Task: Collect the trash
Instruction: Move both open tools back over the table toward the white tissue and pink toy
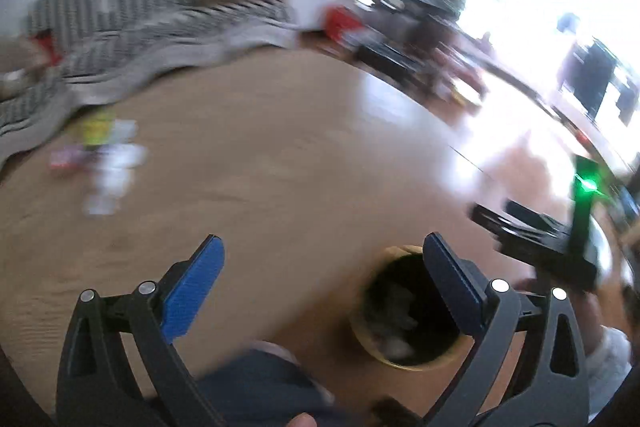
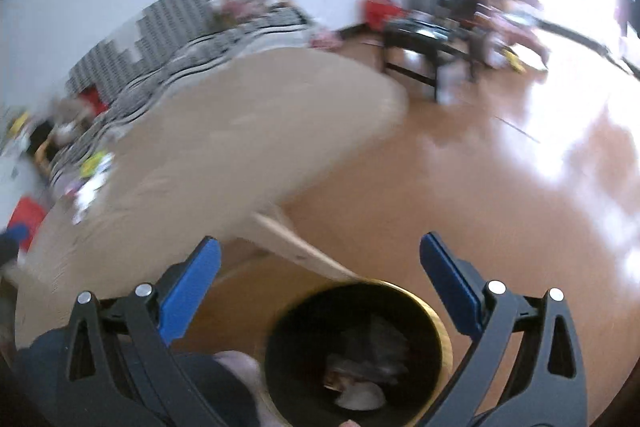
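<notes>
Both views are motion-blurred. A round bin (image 2: pixel 436 315) with a gold rim and dark inside stands on the floor below me, with crumpled trash (image 2: pixel 360 379) lying in it. The left wrist view shows the same bin (image 1: pixel 362 337) under the table edge. My left gripper (image 1: pixel 322 247) is open above the table, nothing between its blue pads. My right gripper (image 2: pixel 320 247) is open above the bin, also empty. Several bits of trash (image 1: pixel 112 163), white, yellow and pink, lie on the far left of the light wooden table (image 1: pixel 280 155); in the right wrist view that trash (image 2: pixel 90 183) is small.
A striped sofa (image 1: pixel 160 27) runs behind the table. A dark low table (image 2: pixel 424 39) and clutter stand on the shiny wooden floor (image 2: pixel 480 187) by bright windows. The other gripper's black body (image 1: pixel 544 243) with a green light shows right. A person's dark trouser leg (image 1: pixel 264 387) is below.
</notes>
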`<state>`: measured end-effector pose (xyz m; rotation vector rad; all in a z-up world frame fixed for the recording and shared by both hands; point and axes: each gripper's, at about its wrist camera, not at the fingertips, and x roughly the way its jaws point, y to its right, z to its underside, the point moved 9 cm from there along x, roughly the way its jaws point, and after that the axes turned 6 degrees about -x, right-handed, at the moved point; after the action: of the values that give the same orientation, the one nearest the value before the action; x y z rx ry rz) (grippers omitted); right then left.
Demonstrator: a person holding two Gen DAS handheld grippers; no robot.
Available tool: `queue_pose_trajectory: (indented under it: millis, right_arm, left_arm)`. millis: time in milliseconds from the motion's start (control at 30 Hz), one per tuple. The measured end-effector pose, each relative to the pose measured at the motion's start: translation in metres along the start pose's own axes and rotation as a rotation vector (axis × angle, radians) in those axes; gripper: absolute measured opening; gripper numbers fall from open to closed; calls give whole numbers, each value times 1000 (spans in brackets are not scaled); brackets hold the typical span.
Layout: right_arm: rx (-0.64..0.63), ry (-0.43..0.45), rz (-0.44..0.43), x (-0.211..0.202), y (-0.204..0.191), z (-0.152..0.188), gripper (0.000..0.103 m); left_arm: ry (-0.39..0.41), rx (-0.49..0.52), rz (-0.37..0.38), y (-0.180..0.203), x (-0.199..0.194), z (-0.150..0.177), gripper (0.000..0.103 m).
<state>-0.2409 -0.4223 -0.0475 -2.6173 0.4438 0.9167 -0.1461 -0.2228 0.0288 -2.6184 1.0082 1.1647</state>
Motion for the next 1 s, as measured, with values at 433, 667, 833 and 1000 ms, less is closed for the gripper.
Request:
queue_pose_trajectory:
  millis: [433, 667, 833, 1000]
  right_arm:
    - [-351, -180, -233, 143, -323, -60, 96]
    - [-416, -278, -248, 222, -410, -57, 96]
    - [-528, -308, -173, 251, -411, -49, 97]
    - [-594, -271, -249, 253, -403, -50, 98]
  left_arm:
    - [-31, -424, -412, -304, 14, 16, 97]
    - [-114, -432, -399, -348, 57, 14, 97]
    - [-132, -387, -444, -367, 77, 6, 97]
    - [-112, -373, -468, -384, 90, -11, 97]
